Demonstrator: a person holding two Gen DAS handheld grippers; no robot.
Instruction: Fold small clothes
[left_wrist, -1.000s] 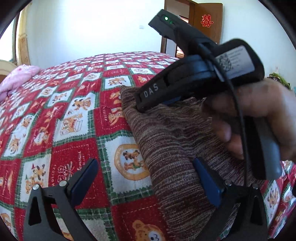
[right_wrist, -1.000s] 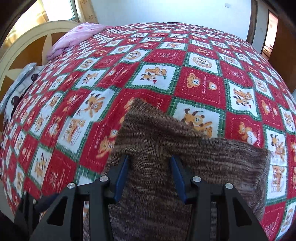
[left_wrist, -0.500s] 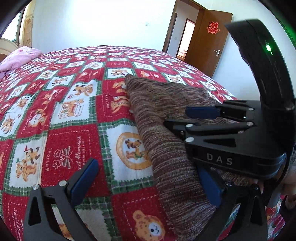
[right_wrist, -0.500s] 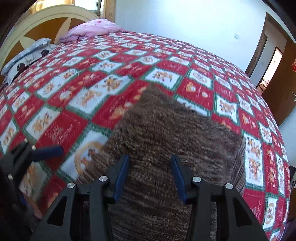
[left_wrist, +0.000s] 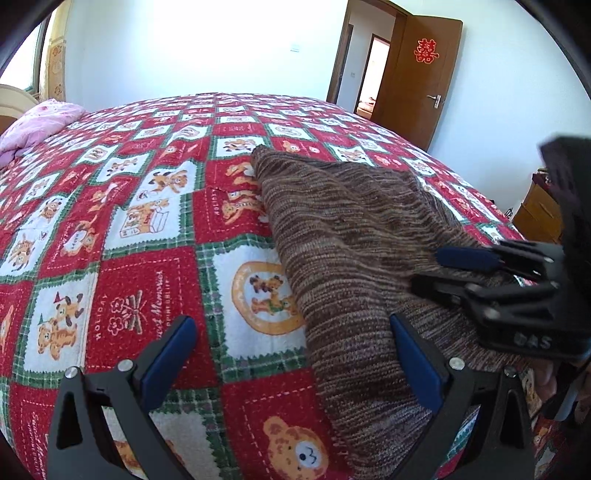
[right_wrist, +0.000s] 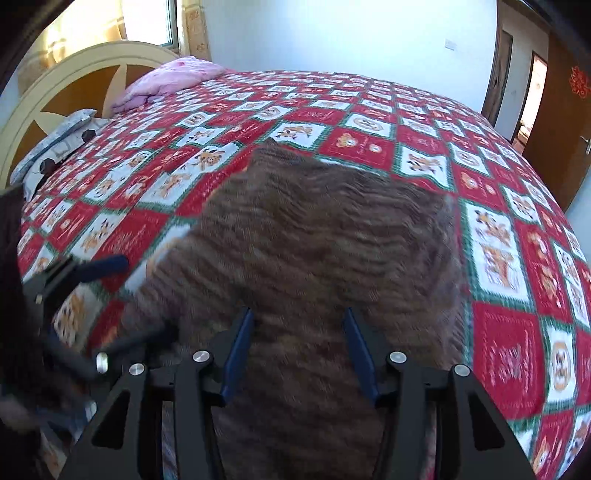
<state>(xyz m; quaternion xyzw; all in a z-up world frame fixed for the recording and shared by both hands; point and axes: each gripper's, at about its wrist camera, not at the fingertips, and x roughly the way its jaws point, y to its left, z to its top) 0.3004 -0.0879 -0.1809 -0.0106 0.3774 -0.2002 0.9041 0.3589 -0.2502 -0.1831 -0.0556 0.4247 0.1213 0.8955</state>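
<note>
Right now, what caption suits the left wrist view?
Open left gripper straddles the brown knit garment edge on a bear-print quilt.

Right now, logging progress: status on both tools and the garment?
Left tool open, empty. Right tool opening over brown knit garment, nothing gripped. Garment flat on bedspread. Nothing in the way.

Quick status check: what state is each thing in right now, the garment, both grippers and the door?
Brown knit garment: lying folded on the bedspread, not gripped.
Left gripper: open wide, empty.
Right gripper: partly open, jaws opening, over the garment.
Wooden door: open.
</note>
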